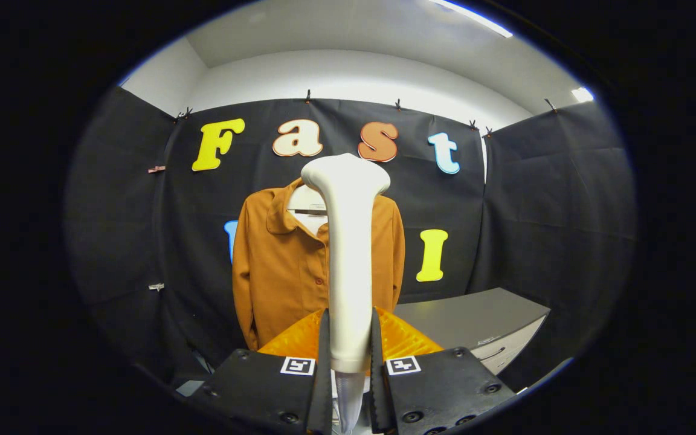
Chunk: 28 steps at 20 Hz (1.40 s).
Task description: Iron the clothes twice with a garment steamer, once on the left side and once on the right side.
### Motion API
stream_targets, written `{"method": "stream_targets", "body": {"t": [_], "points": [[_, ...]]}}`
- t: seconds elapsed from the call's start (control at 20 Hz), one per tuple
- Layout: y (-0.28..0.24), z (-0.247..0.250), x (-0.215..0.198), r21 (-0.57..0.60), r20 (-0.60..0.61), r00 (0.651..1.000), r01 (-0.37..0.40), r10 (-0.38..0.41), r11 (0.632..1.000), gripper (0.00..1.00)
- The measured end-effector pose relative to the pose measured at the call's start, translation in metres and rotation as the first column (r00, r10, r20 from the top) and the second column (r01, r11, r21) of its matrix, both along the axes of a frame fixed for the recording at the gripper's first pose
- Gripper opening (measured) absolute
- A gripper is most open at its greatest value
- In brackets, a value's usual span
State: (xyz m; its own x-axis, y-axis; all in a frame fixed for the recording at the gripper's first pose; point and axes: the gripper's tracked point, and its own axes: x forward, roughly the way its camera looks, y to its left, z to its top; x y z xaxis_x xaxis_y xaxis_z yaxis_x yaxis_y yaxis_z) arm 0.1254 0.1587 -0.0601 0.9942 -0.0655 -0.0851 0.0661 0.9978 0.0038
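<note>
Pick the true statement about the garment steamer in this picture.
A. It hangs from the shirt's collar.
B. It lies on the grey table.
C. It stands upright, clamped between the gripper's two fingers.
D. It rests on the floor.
C: the garment steamer stands upright with both fingers of the gripper pressing its handle, in front of the brown shirt.
</note>
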Motion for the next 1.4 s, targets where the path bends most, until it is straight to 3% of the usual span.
{"method": "stream_targets", "body": {"t": [1.4], "points": [[0.0035, 0.0012, 0.0012, 0.011, -0.02, 1.0, -0.009, 0.009, 1.0, 0.28]]}}
